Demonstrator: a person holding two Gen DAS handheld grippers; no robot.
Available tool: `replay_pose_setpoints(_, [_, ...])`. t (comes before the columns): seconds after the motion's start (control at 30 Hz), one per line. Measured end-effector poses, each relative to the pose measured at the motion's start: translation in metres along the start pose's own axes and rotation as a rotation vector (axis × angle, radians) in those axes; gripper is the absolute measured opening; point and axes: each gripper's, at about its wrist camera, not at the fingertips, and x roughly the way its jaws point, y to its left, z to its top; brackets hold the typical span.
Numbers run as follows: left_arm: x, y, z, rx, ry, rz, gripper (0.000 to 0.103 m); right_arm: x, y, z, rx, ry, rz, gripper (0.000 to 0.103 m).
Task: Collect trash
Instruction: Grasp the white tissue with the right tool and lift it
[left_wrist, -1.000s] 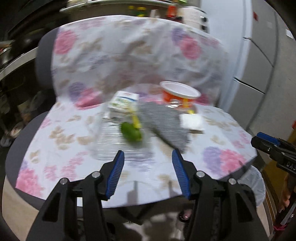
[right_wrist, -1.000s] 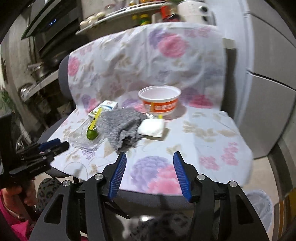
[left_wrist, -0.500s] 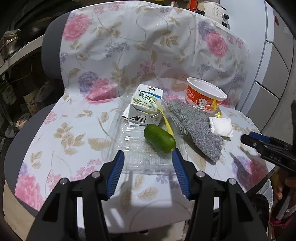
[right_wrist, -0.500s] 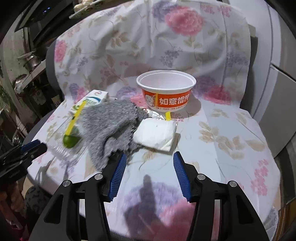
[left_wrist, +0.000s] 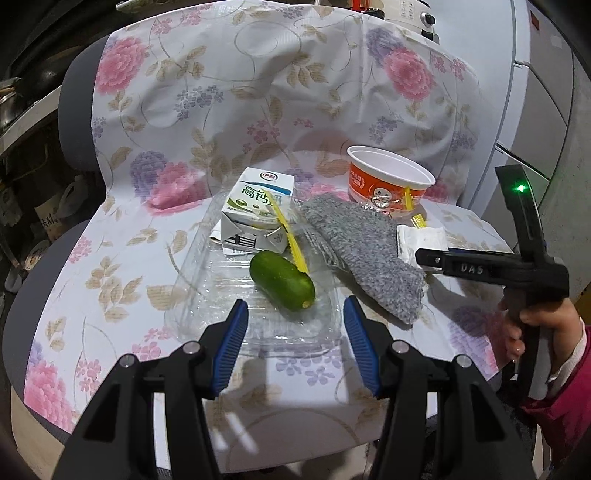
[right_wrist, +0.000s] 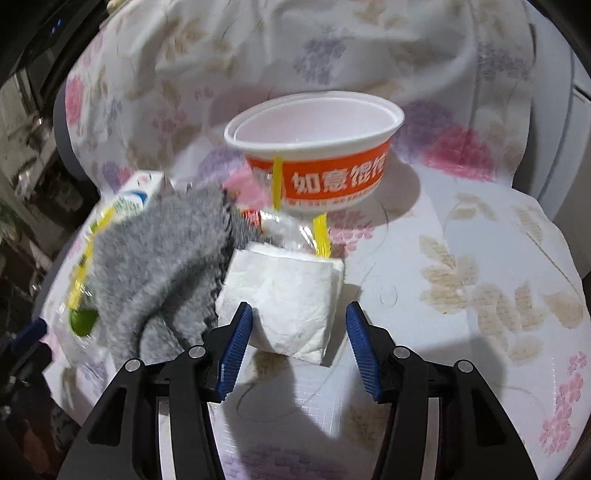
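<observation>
Collection is judged barely begun: nothing is held, the right gripper (right_wrist: 299, 345) is parted around the near end of the folded tissue (right_wrist: 284, 295), ungripped, while the left gripper (left_wrist: 295, 343) is spread near the clear tray (left_wrist: 207, 280).

cucumber (left_wrist: 282, 280) in tray (left_wrist: 199, 295), carton (left_wrist: 258, 206) behind, cloth (left_wrist: 365, 254) right, then napkin (left_wrist: 421, 240), bowl (left_wrist: 388, 181) behind

Orange bowl (right_wrist: 314, 155), grey cloth (right_wrist: 162, 258)

Fuzzy grey cloth (left_wrist: 365, 254), glossy plastic tray (left_wrist: 207, 295)
</observation>
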Motion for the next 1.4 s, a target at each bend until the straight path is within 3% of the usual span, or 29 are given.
replay_pose_setpoints(0.03, [-0.001,0.000,-0.001,0.002,-0.001,0.002,0.053,-0.004,0.002,-0.002,-0.005,-0.008,0.009,0.038])
replay_pose_setpoints(0.23, [-0.007,-0.003,-0.005,0.008,0.001,-0.003,0.053,-0.044,0.007,-0.015,-0.011,-0.100,0.040,0.016])
replay_pose_setpoints(0.43, [-0.014,-0.014,-0.008,0.029,-0.005,-0.019,0.053,-0.094,0.013,-0.028,-0.048,-0.202,-0.001,0.012])
replay_pose_setpoints(0.5, [-0.017,-0.019,-0.009,0.034,-0.006,-0.026,0.053,-0.104,0.012,-0.034,-0.059,-0.199,-0.019,0.012])
replay_pose_setpoints(0.53, [-0.017,-0.021,-0.010,0.035,-0.003,-0.033,0.053,-0.102,0.009,-0.038,-0.051,-0.162,-0.024,0.017])
replay_pose_setpoints(0.67, [-0.018,-0.032,-0.014,0.057,0.002,-0.046,0.054,-0.092,-0.001,-0.060,-0.052,-0.077,-0.049,0.019])
replay_pose_setpoints(0.7, [-0.018,-0.034,-0.016,0.064,0.002,-0.049,0.054,-0.091,-0.003,-0.065,-0.052,-0.067,-0.047,0.025])
replay_pose_setpoints(0.8, [-0.018,-0.038,-0.017,0.071,0.002,-0.051,0.054,-0.096,-0.005,-0.075,-0.053,-0.093,-0.060,0.056])
replay_pose_setpoints(0.83, [-0.018,-0.038,-0.016,0.070,-0.002,-0.049,0.054,-0.100,-0.005,-0.078,-0.062,-0.110,-0.072,0.059])
replay_pose_setpoints(1.1, [-0.017,-0.032,-0.010,0.044,-0.031,-0.037,0.054,-0.120,0.007,-0.080,-0.121,-0.224,-0.039,0.058])
replay_pose_setpoints(1.17, [-0.015,-0.031,-0.011,0.041,-0.024,-0.041,0.054,-0.114,0.014,-0.081,-0.160,-0.202,-0.001,0.058])
replay_pose_setpoints(1.4, [-0.009,-0.028,-0.017,0.037,-0.005,-0.053,0.054,-0.065,0.014,-0.084,-0.219,-0.043,-0.102,0.048])
